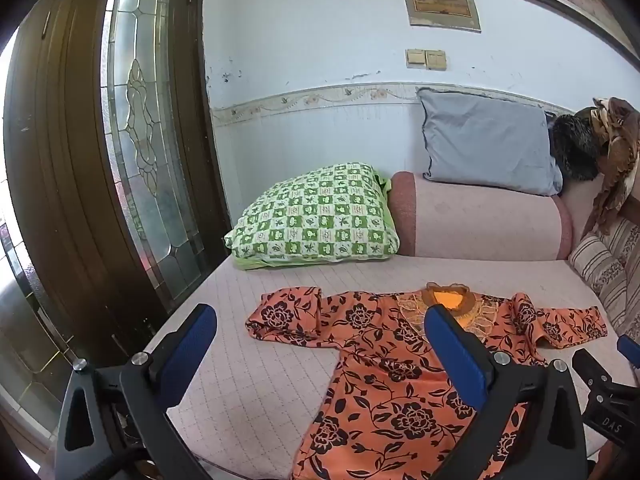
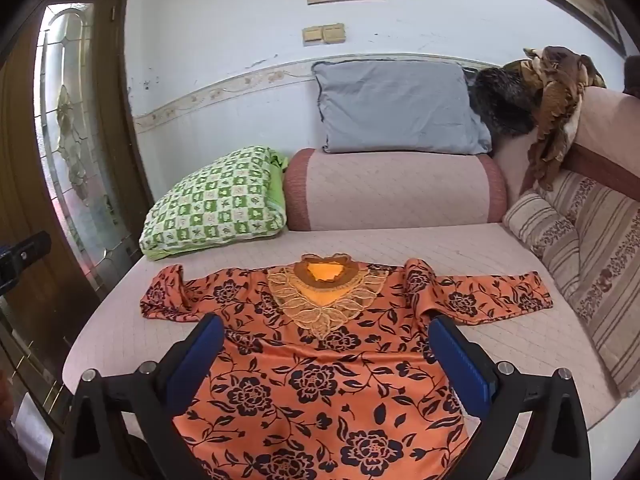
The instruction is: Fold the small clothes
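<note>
Left gripper: blue pads spread wide, nothing between them, held above the near edge of the bed. Right gripper: pads likewise spread wide, empty, hovering over the lower body of the blouse.

Blouse, orange with black flowers, lies flat and face up on the bed. Neckline with lace trim points to 12 o'clock, hem runs toward 6 o'clock under the right gripper. Sleeve on the 3 o'clock side lies stretched out straight. Sleeve on the 9 o'clock side is bunched and partly doubled over itself. No fold made yet, by the look of it.

Farther out: green checked pillow at 10 o'clock, pink bolster at 12, grey cushion leaning on the wall behind it, striped cushion at 2 o'clock.

Risks, as I judge them:
- The cloth looks thin and slippery; a pinch may catch only the top layer, so front and back separate and the fold goes crooked.
- The bunched sleeve, if folded in as it lies, would leave a lump.
- The quilted bed cover could be pinched along with the cloth and dragged.
- The lace trim might snag on a pad.

Containers: none seen, no basket or box in either view.
</note>
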